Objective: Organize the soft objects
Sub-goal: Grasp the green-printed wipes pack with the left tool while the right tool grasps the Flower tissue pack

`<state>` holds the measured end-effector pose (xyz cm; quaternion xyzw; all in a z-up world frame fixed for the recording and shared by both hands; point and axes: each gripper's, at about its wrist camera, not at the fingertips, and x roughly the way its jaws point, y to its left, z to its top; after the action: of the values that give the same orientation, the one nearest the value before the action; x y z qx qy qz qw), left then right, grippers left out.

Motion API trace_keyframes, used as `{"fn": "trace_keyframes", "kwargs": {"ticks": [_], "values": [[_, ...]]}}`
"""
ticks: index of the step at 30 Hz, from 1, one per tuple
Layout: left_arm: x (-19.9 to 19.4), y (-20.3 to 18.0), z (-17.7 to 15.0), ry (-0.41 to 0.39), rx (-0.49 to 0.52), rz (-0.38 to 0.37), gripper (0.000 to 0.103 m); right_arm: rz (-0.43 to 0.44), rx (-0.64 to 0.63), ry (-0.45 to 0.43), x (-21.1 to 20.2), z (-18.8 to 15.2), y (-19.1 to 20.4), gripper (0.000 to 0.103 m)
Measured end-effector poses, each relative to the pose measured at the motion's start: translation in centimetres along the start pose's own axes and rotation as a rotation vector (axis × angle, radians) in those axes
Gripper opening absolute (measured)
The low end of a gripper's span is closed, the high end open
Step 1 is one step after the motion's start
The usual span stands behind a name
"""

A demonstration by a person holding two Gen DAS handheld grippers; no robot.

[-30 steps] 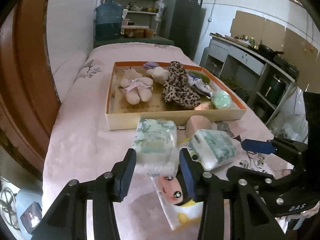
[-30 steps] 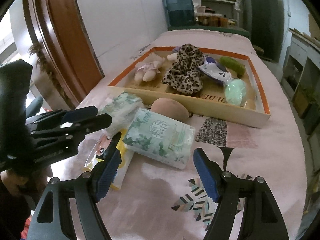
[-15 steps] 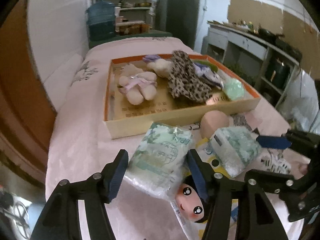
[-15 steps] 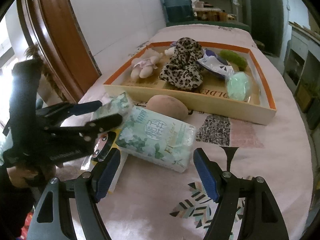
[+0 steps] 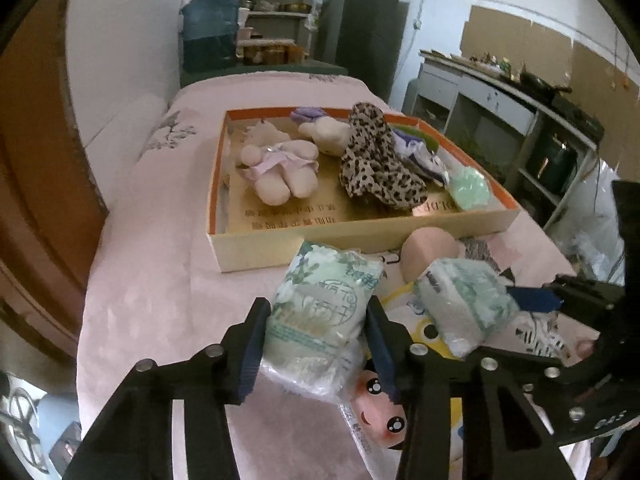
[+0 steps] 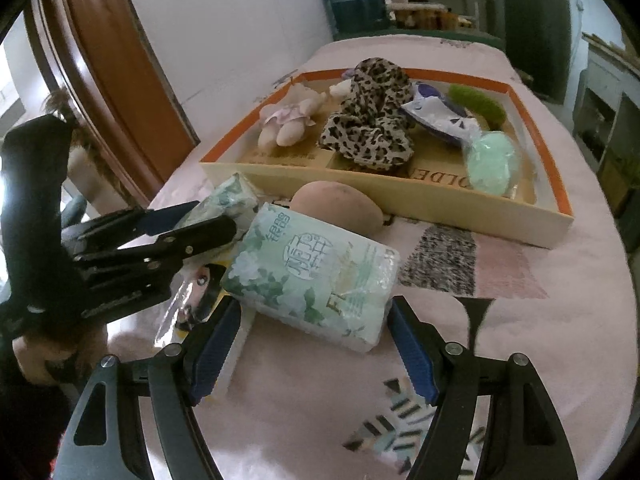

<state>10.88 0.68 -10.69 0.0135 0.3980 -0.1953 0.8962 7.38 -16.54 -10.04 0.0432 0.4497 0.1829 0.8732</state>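
Observation:
My left gripper [image 5: 316,342] is shut on a green-and-white tissue pack [image 5: 324,312], holding it by its near end just above the table; it also shows in the right wrist view [image 6: 224,200]. My right gripper [image 6: 316,354] is open, its blue pads on either side of a second tissue pack [image 6: 316,276] that lies flat; this pack also shows in the left wrist view [image 5: 464,304]. A cartoon-face packet [image 5: 380,408] lies under both. A peach soft lump [image 6: 336,208] sits against the orange-rimmed box [image 6: 404,210].
The box holds a pale plush doll [image 5: 280,168], a leopard-print cloth [image 6: 368,124], a mint soft ball [image 6: 492,160], a white-and-purple pouch [image 6: 436,112] and a green fuzzy item [image 6: 476,100]. A wooden door [image 6: 116,68] stands left of the pink-covered table [image 5: 160,272].
My left gripper has closed on the tissue pack and raised it slightly toward the box. My right gripper has moved closer around the second pack, still open.

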Motion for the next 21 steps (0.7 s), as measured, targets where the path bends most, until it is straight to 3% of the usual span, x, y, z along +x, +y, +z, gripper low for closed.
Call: {"fn": "trace_keyframes", "kwargs": {"ticks": [13, 21], "values": [[-0.6, 0.8, 0.1, -0.018, -0.074, -0.022, 0.046, 0.053, -0.109, 0.059, 3.0, 2.3, 1.4, 0.084], [-1.0, 1.3, 0.2, -0.035, -0.096, -0.017, 0.046, 0.052, -0.108, 0.026, 2.0, 1.6, 1.4, 0.071]]}}
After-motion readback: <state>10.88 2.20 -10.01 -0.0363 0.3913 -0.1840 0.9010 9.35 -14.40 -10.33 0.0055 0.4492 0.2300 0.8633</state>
